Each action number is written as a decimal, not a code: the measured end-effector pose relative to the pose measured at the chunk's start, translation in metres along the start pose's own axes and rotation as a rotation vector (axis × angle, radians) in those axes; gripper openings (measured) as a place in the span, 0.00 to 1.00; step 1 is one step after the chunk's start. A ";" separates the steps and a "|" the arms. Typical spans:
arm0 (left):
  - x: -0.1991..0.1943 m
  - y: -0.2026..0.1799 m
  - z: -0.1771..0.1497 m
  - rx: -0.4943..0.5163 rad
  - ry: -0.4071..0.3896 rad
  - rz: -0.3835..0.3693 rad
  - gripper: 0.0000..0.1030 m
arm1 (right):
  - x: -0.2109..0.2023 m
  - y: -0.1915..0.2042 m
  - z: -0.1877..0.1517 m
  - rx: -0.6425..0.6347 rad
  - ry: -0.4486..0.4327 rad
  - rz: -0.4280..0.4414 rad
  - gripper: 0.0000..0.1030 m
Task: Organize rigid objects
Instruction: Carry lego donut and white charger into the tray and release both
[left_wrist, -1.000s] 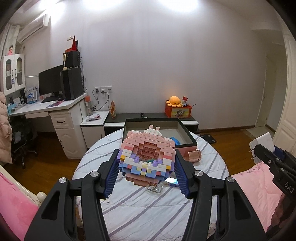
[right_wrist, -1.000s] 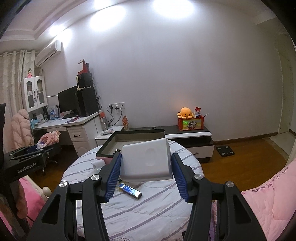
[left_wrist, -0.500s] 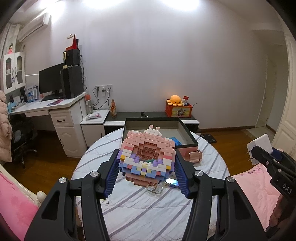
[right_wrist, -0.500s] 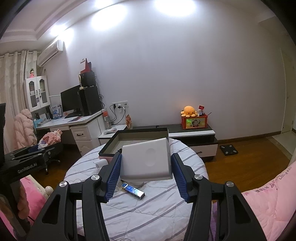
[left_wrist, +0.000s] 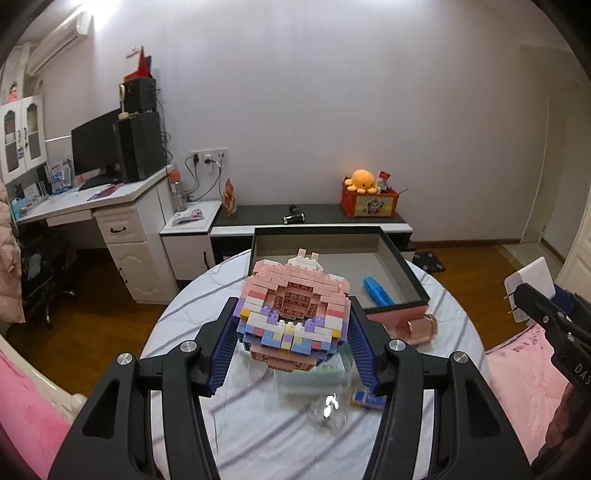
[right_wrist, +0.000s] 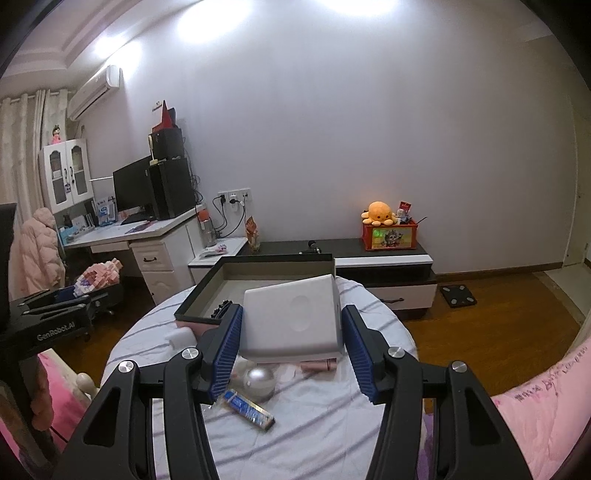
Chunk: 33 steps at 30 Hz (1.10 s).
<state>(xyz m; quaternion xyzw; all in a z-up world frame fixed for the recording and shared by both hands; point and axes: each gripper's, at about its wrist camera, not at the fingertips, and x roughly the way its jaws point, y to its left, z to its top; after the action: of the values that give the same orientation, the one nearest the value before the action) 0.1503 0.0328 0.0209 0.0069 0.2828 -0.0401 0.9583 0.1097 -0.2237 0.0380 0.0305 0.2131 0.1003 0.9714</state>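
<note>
Spreading across both views, a round table (left_wrist: 258, 443) under a striped white cloth carries a shallow dark box (left_wrist: 413, 275) at its far side, with a blue item (left_wrist: 376, 291) lying inside. Above the cloth, the left gripper (left_wrist: 293, 332) is clenched on a pastel brick model (left_wrist: 291, 314), held up in front of the box. The right gripper (right_wrist: 291, 332) clamps a white charger block (right_wrist: 291, 317) over the table's near half. Beneath it lie a pearly ball (right_wrist: 260, 380), a pink tube (right_wrist: 319, 365) and a blue wrapped bar (right_wrist: 249, 406).
</note>
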 end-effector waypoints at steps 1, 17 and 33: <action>0.008 -0.001 0.004 0.006 0.009 0.001 0.55 | 0.008 -0.001 0.004 -0.005 0.002 0.000 0.54; 0.201 -0.042 0.044 0.202 0.300 0.003 0.55 | 0.197 -0.005 0.026 -0.092 0.233 0.050 0.54; 0.229 -0.041 0.036 0.190 0.407 -0.003 0.84 | 0.228 -0.015 0.016 -0.079 0.318 0.066 0.77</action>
<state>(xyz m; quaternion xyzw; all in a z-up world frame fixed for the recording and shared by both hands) 0.3579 -0.0261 -0.0725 0.1047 0.4653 -0.0657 0.8765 0.3222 -0.1909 -0.0418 -0.0172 0.3588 0.1438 0.9221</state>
